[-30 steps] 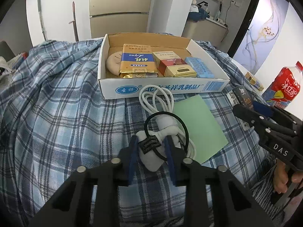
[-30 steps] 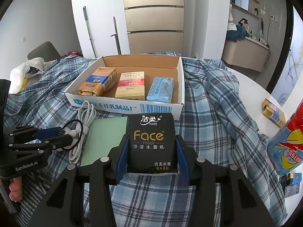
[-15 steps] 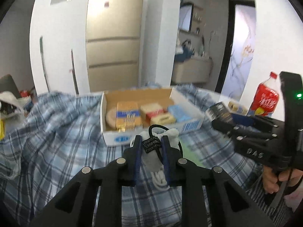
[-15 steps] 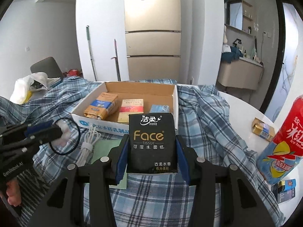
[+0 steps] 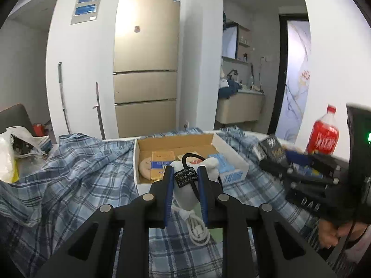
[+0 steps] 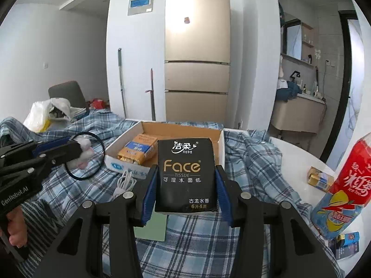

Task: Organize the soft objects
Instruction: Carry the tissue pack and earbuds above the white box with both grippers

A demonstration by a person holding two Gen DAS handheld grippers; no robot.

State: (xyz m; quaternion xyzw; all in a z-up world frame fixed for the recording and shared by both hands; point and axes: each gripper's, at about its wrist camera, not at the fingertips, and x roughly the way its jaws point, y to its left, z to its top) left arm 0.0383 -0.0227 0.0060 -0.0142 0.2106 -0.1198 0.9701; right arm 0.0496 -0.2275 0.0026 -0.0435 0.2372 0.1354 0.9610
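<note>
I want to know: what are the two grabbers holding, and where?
Left gripper: white fluffy hair tie, by its middle. Right gripper: black tissue pack, by its sides.

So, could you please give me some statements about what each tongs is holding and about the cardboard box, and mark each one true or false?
1. The right tongs grip a black Face tissue pack. True.
2. The left tongs are empty. False: they are shut on a white plush toy with a black elastic loop.
3. The cardboard box is empty. False: it already holds several packs, among them a gold and blue pack.
4. A red iced tea bottle stands on the right of the right wrist view. True.
5. The white cable lies inside the box. False: it lies on the plaid cloth, in front of the box.
</note>
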